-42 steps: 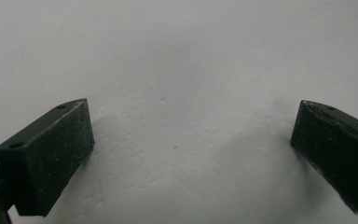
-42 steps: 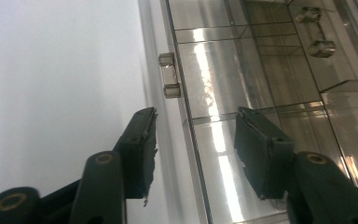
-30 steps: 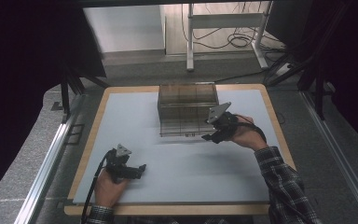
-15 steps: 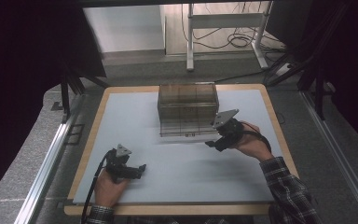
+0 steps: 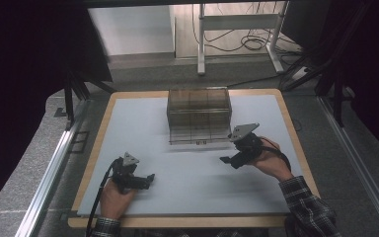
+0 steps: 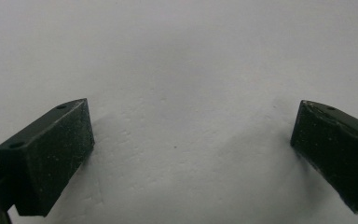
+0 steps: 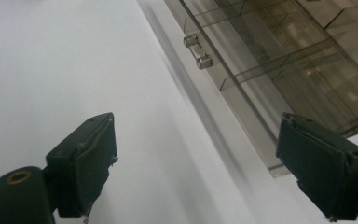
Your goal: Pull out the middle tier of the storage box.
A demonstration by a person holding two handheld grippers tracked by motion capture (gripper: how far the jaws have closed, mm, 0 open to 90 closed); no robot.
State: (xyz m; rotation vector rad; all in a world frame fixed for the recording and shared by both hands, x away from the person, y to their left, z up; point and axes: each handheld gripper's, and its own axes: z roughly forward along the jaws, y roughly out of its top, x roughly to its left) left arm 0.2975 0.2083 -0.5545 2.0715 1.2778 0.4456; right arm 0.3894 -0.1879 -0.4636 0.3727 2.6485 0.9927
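A smoky transparent plastic box [image 5: 199, 116] with inner compartments stands on the white table top [image 5: 143, 128], toward the back middle. Its front wall carries two small clear knobs [image 7: 198, 51]. My right gripper [image 5: 228, 161] hovers low in front of the box's right corner, held by a hand with a plaid sleeve. In the right gripper view my right gripper [image 7: 205, 172] is open and empty, the box [image 7: 279, 56] ahead at upper right. My left gripper [image 5: 149, 178] rests near the front left of the table. From its own camera my left gripper [image 6: 191, 158] stands open over bare white surface.
The white top has a wooden rim [image 5: 98, 143]. Metal rails [image 5: 54, 163] run along the left side and another rail [image 5: 355, 148] along the right. Behind the table stand a metal frame [image 5: 237, 29] and loose cables [image 5: 249, 44] on the floor.
My right gripper has drawn back from the box's front right corner, toward the near right of the table and lower. The left gripper has stayed in place.
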